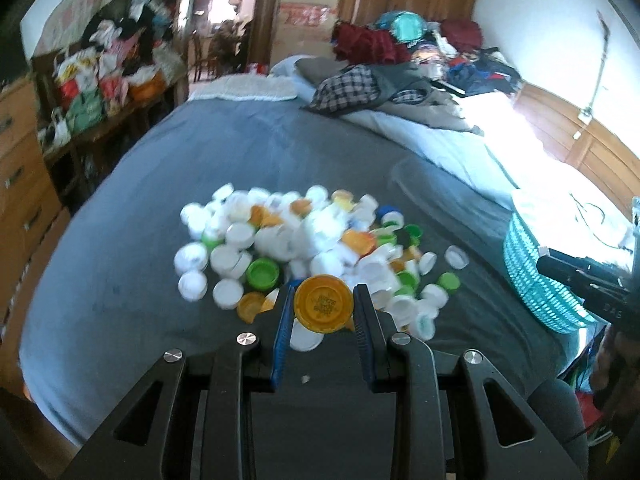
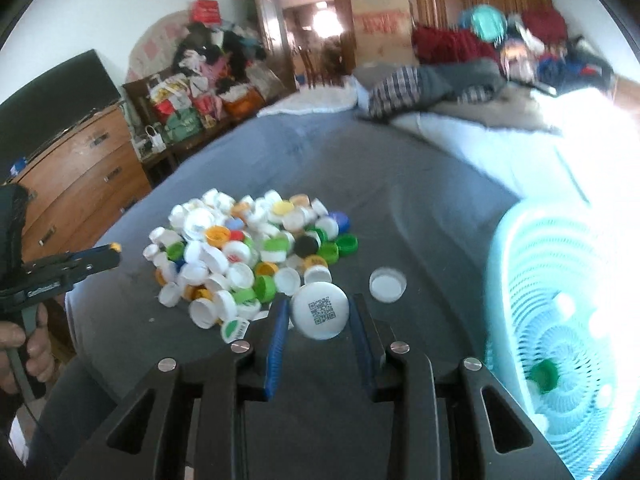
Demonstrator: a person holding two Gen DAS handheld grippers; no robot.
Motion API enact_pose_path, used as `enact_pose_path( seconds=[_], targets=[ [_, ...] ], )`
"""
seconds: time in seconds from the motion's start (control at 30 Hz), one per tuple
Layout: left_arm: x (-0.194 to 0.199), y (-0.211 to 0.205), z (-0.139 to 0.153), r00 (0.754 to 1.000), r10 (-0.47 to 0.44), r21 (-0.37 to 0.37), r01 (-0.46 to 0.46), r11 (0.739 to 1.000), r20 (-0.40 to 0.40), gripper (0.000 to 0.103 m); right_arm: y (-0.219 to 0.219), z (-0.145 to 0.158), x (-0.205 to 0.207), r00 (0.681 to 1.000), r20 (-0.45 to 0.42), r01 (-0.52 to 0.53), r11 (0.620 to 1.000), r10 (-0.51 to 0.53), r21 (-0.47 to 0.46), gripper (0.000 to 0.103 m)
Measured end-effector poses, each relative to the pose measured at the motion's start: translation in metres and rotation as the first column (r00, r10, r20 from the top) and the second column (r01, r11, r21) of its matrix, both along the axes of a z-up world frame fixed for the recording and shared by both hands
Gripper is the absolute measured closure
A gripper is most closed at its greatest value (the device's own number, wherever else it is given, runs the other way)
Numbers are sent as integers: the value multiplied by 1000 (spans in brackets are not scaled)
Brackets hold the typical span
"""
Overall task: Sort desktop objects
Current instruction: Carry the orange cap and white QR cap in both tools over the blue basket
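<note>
Left hand-held gripper [image 1: 324, 304] pinches orange bottle cap [image 1: 324, 303] by rim; right hand-held gripper [image 2: 319, 317] holds white QR-marked cap [image 2: 319, 316], jaws slightly wider; caps light, rigid, slick; grip opposite edges.

Each handheld gripper, the left gripper [image 1: 324, 304] and the right gripper [image 2: 320, 316], has a matte black body with triangular cut-outs in its linkage arms and round silver pivot screws [image 1: 246, 338]. The fingers carry ribbed blue pads [image 2: 276, 344]. White lettering marks the black housing [image 1: 612, 307].
</note>
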State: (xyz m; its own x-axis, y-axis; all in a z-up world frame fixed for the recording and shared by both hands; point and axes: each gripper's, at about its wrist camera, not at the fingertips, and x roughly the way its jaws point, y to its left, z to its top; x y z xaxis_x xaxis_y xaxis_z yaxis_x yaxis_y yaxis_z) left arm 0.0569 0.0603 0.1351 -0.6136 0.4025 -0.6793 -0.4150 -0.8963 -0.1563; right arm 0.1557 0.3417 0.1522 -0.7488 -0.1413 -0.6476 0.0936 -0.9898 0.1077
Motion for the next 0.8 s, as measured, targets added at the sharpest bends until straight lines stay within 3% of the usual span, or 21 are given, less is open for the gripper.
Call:
enact_pose_path(
  seconds=[0.4, 0.8],
  targets=[
    [8, 66, 50, 991, -107, 7, 108, 994, -76, 78, 18, 65, 33, 993, -114, 20, 998, -13, 59, 70],
    [13, 157, 78, 967, -239, 0, 240, 971, -92, 78, 72, 85, 50, 987, -119, 114, 990, -104, 79, 70]
  ],
)
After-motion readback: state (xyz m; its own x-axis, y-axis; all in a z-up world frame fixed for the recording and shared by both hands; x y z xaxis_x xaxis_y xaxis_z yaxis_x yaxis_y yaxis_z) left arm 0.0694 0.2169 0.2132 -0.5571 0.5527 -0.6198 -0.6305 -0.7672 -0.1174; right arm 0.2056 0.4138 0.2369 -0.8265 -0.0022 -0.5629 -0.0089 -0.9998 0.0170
